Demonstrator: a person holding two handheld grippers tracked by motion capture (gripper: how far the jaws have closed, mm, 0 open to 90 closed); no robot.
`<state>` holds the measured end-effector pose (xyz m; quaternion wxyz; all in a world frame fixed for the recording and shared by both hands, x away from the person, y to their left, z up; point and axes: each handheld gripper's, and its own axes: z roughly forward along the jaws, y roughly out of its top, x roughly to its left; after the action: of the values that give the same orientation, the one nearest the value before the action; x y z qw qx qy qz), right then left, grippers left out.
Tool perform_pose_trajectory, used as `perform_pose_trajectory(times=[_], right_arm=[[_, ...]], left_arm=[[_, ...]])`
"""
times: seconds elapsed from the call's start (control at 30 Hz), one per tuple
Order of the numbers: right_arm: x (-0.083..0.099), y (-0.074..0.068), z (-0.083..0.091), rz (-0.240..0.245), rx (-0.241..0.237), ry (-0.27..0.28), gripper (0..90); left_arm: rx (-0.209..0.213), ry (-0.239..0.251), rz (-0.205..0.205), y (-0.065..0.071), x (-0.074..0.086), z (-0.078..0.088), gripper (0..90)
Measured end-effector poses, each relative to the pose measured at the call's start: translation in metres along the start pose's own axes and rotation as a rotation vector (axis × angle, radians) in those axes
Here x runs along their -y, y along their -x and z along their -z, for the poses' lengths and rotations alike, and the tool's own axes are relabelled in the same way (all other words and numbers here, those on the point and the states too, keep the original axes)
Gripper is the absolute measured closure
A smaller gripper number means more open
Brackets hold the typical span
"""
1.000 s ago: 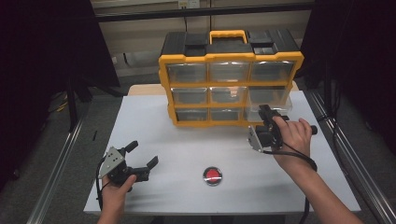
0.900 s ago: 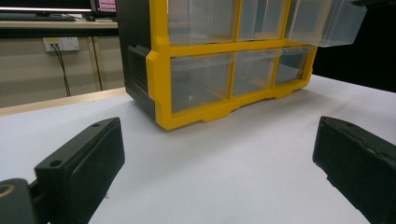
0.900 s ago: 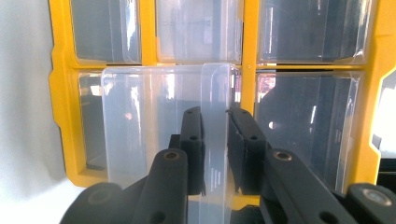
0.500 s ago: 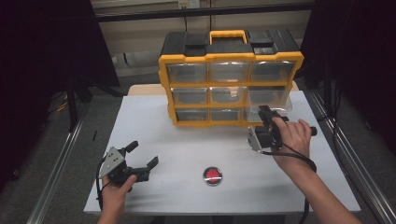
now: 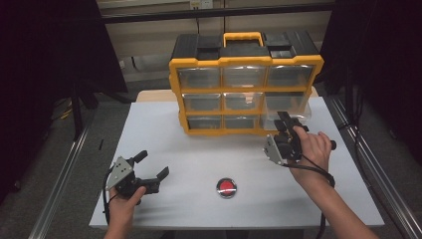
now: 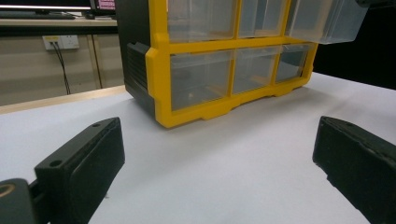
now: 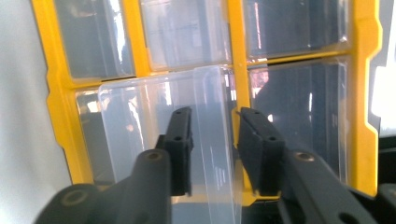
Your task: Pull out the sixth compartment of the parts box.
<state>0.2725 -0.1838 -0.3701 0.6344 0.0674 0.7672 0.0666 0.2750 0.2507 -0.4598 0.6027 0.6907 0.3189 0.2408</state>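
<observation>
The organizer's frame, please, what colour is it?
Yellow frame, black top; clearest in the high view.

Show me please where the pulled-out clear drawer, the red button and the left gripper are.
pulled-out clear drawer [image 5: 292,107]: high view, on its clear front wall.
red button [image 5: 227,186]: high view, on its red top.
left gripper [image 5: 153,165]: high view, midway between its two black fingertips.

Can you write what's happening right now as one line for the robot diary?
right gripper: jaws just opening around clear drawer front wall, drawer pulled out | left gripper: open, resting on table | organizer: upright | red button: untouched
</observation>
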Motion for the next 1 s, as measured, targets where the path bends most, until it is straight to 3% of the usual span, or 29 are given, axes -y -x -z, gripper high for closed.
perform_pose_trajectory(times=[0.17, 0.2, 0.43, 0.47, 0.57, 0.73, 0.8, 1.0], right_arm=[[0.001, -0.002, 0.004, -0.09, 0.023, 0.009, 52.7], [0.001, -0.002, 0.005, -0.116, 0.026, 0.011, 52.0], [0.006, -0.013, 0.01, -0.408, -0.022, 0.042, 41.1], [0.007, -0.014, 0.011, -0.429, -0.029, 0.047, 40.8], [0.007, -0.017, 0.014, -0.52, -0.058, 0.074, 37.7], [0.004, -0.023, 0.019, -0.602, -0.114, 0.109, 36.6], [0.003, -0.027, 0.019, -0.623, -0.146, 0.118, 36.1], [0.001, -0.034, 0.02, -0.763, -0.265, 0.172, 32.6]], left_arm=[[0.0, -0.004, -0.009, -0.001, 0.0, 0.001, 2.4], [0.003, 0.003, 0.008, 0.0, 0.0, 0.0, 2.4], [-0.001, -0.009, -0.011, 0.0, 0.0, 0.0, 2.4], [-0.001, -0.007, -0.01, 0.0, 0.0, 0.0, 2.4], [-0.001, -0.008, -0.01, 0.0, 0.0, 0.0, 2.4], [0.001, -0.007, -0.009, 0.0, 0.0, 0.0, 2.4], [0.003, 0.0, 0.002, 0.0, 0.0, 0.0, 2.4], [0.001, -0.006, -0.007, -0.001, 0.0, 0.0, 2.4]])
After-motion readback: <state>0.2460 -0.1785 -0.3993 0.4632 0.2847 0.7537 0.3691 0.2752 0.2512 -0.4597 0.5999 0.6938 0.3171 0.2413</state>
